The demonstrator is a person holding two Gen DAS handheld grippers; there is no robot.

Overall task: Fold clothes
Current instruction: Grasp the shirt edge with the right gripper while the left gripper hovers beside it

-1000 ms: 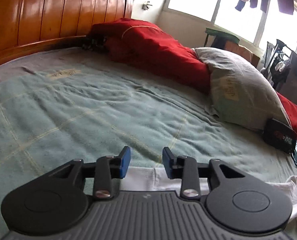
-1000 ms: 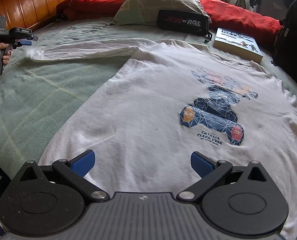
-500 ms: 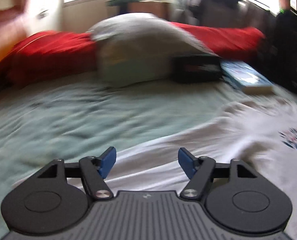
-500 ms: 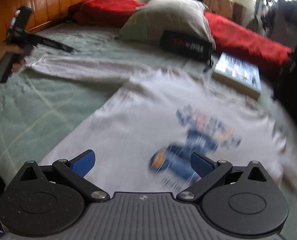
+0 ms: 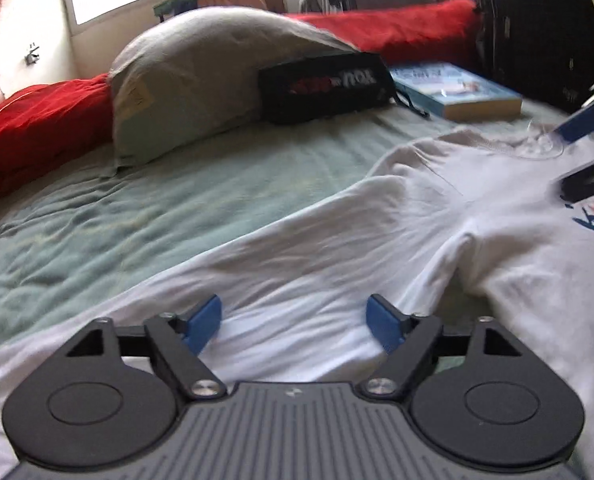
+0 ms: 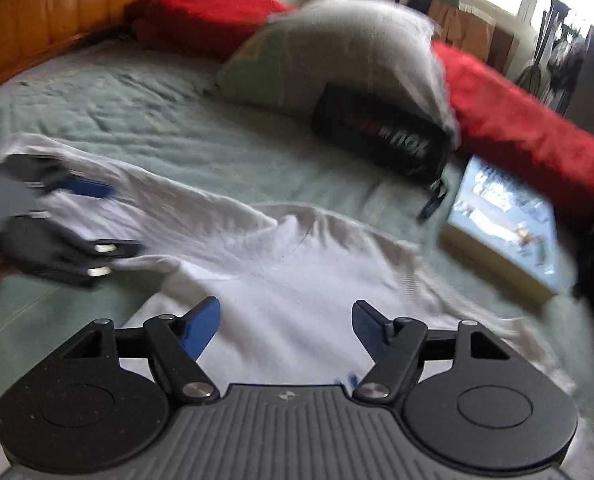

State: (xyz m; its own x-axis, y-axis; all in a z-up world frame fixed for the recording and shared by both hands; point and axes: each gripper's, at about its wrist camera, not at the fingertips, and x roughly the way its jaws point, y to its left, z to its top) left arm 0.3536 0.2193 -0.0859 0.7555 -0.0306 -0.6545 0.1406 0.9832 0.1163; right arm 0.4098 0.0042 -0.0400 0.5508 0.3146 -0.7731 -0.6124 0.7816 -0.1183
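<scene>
Lying flat on the green bedcover point(image 5: 145, 216), the white T-shirt point(image 5: 377, 240) has one long sleeve point(image 6: 169, 208) stretched out to the side and its collar turned toward the grey pillow point(image 5: 217, 76). The left gripper point(image 5: 295, 322) is over this sleeve with its blue pads wide apart; its jaws have just been opening, and the cloth lies below them, not pinched. The right gripper point(image 6: 285, 326) is over the chest of the shirt, just below the collar; its jaws have just been closing a little but stand open, and nothing is pressed between them. Near the pillow are a black pouch point(image 5: 325, 86) and a book point(image 5: 457, 92), both close beyond the collar. A red blanket point(image 6: 525, 132) lies behind them.
</scene>
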